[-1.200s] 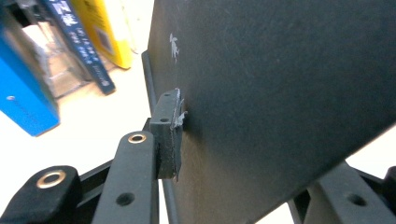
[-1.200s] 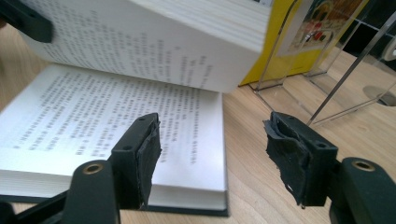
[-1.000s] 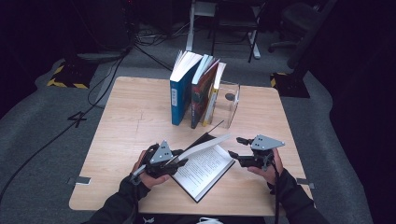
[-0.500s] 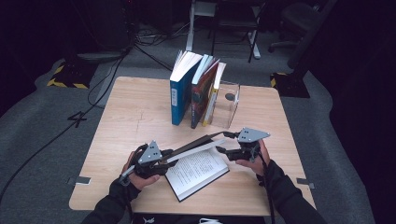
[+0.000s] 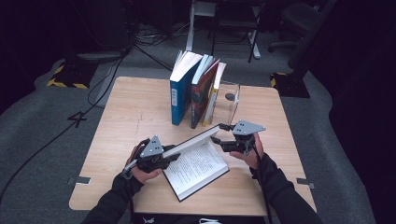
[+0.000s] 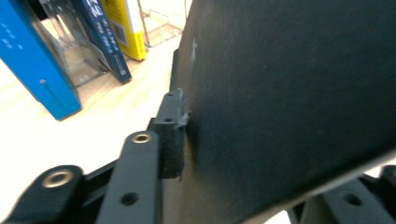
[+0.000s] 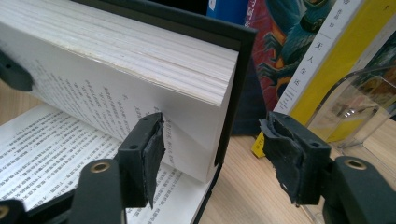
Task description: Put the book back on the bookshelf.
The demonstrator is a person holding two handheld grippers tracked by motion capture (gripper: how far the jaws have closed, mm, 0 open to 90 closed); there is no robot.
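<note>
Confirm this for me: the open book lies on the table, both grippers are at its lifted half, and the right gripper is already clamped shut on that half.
Not quite. In the right gripper view the right gripper is open: its jaws stand apart on either side of the lifted half of the open book, neither pad pressing it. The rest holds: the high view shows the left gripper at that half too.

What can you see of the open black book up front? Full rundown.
The open book is a thick black-covered volume with white pages of dense print. It lies near the table's front edge, its lower half flat. The upper block of pages and cover is raised at a slant. The left tool touches the dark cover near the spine end; whether it clamps is unclear. The right tool's jaws stand open astride the raised corner.
</note>
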